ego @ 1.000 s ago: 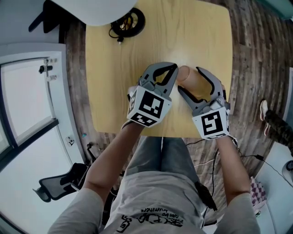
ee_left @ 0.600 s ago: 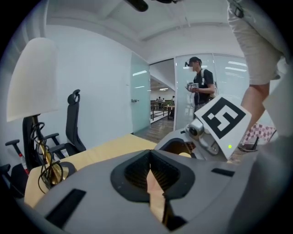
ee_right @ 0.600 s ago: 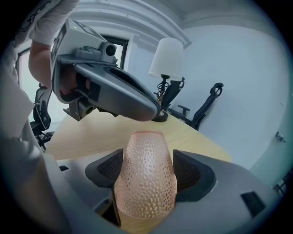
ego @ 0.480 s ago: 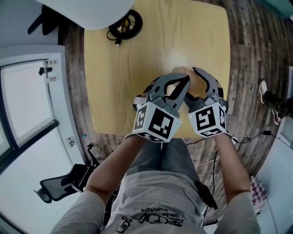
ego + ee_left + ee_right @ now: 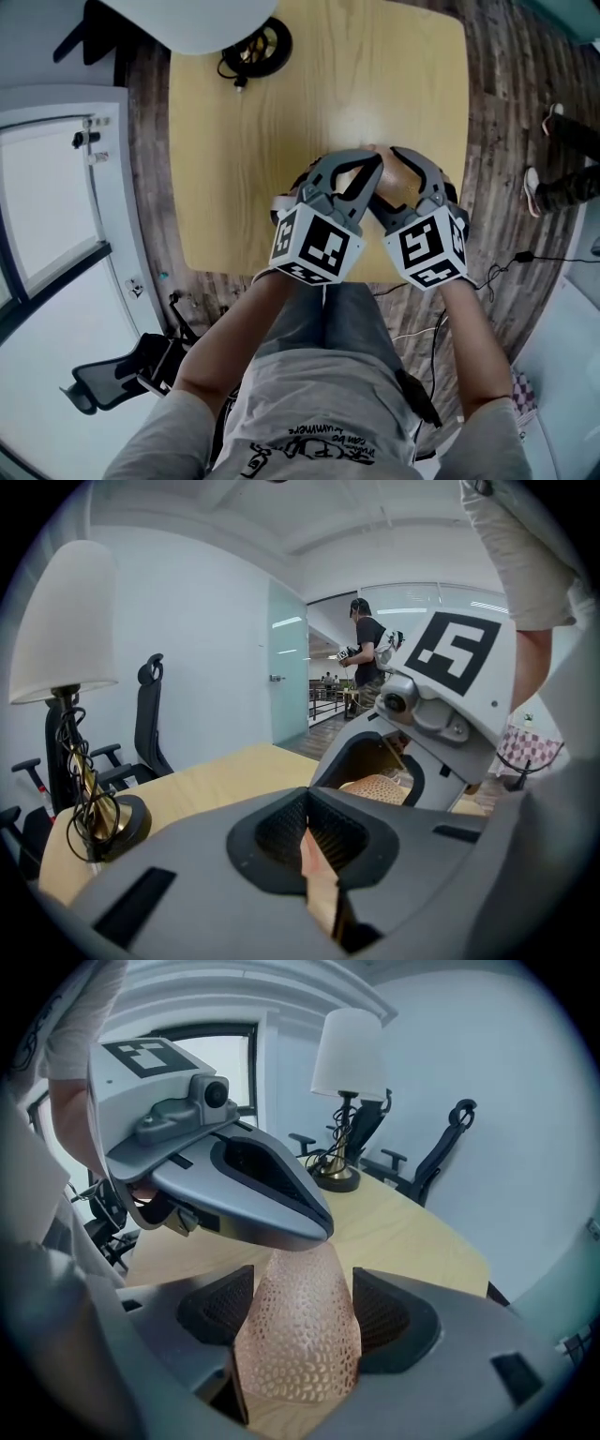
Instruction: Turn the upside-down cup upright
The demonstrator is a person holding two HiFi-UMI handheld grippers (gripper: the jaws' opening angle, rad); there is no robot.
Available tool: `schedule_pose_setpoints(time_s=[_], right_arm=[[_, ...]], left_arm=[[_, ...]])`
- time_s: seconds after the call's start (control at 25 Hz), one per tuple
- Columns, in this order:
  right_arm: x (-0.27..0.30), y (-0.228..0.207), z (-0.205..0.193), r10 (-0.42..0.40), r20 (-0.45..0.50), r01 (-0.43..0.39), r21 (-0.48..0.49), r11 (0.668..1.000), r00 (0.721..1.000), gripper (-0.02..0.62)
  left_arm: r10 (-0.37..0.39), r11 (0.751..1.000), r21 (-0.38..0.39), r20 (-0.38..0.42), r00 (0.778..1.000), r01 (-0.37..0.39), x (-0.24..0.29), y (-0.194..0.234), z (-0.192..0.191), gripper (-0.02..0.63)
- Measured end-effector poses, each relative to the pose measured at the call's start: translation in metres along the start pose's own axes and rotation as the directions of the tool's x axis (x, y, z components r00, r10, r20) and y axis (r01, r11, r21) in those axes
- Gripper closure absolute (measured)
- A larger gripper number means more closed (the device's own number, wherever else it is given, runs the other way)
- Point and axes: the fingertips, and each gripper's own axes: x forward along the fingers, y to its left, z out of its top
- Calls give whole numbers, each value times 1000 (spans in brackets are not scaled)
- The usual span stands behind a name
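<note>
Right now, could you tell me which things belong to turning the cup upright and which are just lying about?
For the job:
- cup
- right gripper, shut on the cup
- left gripper, shut on the cup's edge
- table, as the surface

Just about:
- lamp
- chair
- person in the background

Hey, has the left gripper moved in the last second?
Yes. The left gripper shifted right across the table, its jaws now on the cup.
</note>
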Motion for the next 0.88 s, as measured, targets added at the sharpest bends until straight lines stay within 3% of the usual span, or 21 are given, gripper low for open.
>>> schedule_pose_setpoints(time_s=[0.36, 0.6, 0.88], right_arm=[[-7, 8, -20, 50, -256, -86, -130, 988, 965, 253], [-6, 13, -31, 35, -456, -170, -259, 951, 889, 255], [3, 21, -44, -9, -598, -268, -372, 889, 801, 255]], left_arm=[[10, 995, -95, 18, 1000, -8, 2, -6, -12, 598], [15, 992, -127, -1, 1000, -15, 2, -7, -28, 598], [-25, 988, -154, -54, 998, 16, 6, -12, -51, 598]])
